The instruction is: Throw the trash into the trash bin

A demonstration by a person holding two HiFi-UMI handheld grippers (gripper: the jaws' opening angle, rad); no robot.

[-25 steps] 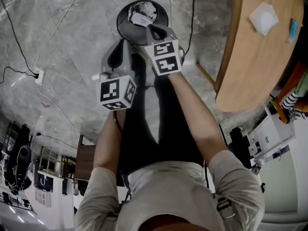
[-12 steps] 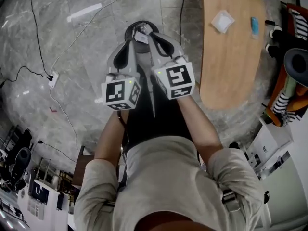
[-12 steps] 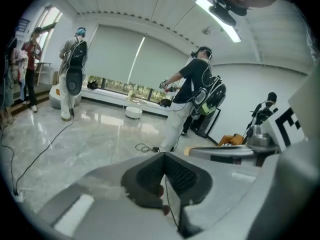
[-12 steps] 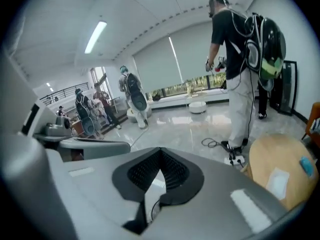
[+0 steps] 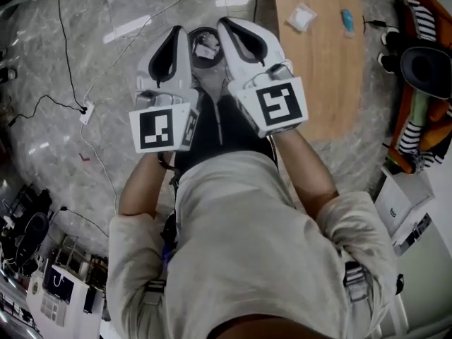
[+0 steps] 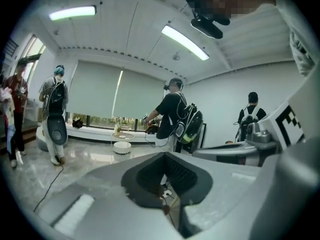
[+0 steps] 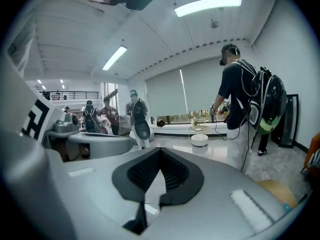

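Observation:
In the head view the dark round trash bin [image 5: 200, 35] stands on the marble floor far below, showing between my two raised grippers, with white crumpled trash [image 5: 206, 50] inside it. My left gripper [image 5: 178, 34] and right gripper [image 5: 224, 24] are held side by side, high above the bin and pointing forward. In the left gripper view the left gripper [image 6: 165, 156] has its jaws together at the tips with nothing between them. The right gripper [image 7: 159, 151] in its own view looks the same, shut and empty. Another white crumpled piece [image 5: 301, 17] lies on the wooden table [image 5: 325, 76].
A blue item [image 5: 347, 18] lies on the table near the white piece. Cables and a power strip [image 5: 86, 110] run over the floor at left. Bags and a black object [image 5: 427, 66] crowd the right side. Several people with backpacks [image 6: 175, 116] stand in the room ahead.
Both grippers have risen from just over the bin up toward my head and now point nearly level. The bin looks smaller and farther below. Both stay shut and empty.

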